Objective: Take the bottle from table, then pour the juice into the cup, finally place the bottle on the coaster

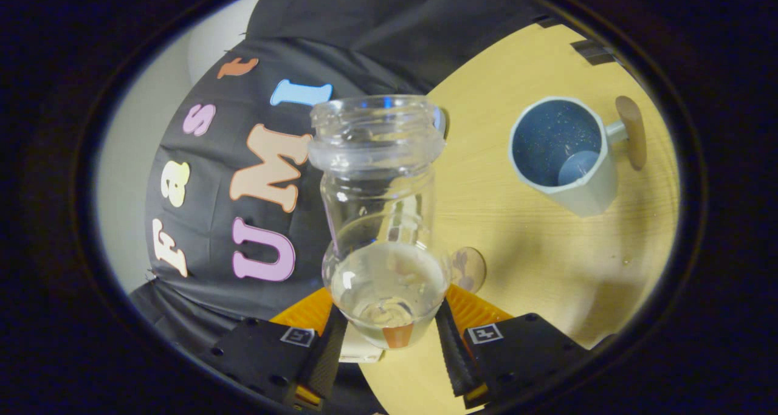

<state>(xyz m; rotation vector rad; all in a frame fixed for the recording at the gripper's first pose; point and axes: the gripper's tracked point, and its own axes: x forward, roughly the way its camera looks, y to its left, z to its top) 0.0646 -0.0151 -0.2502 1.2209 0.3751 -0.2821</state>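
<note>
A clear glass bottle point(380, 220) with an open mouth and no cap stands between my fingers, and my gripper point(389, 336) is shut on its lower body. A little clear liquid lies in its bottom. The view is rolled, so the bottle and gripper tilt relative to the wooden table point(523, 251). Beyond the fingers to the right stands a pale cup point(562, 157) with a blue inside and a wooden handle knob; I look down into it. A small round coaster point(468, 269) lies on the table just behind the bottle, partly hidden by it.
The black booth cloth point(243, 190) hangs behind the bottle on the left, with a pale wall past it. The table's far edge runs up behind the cup.
</note>
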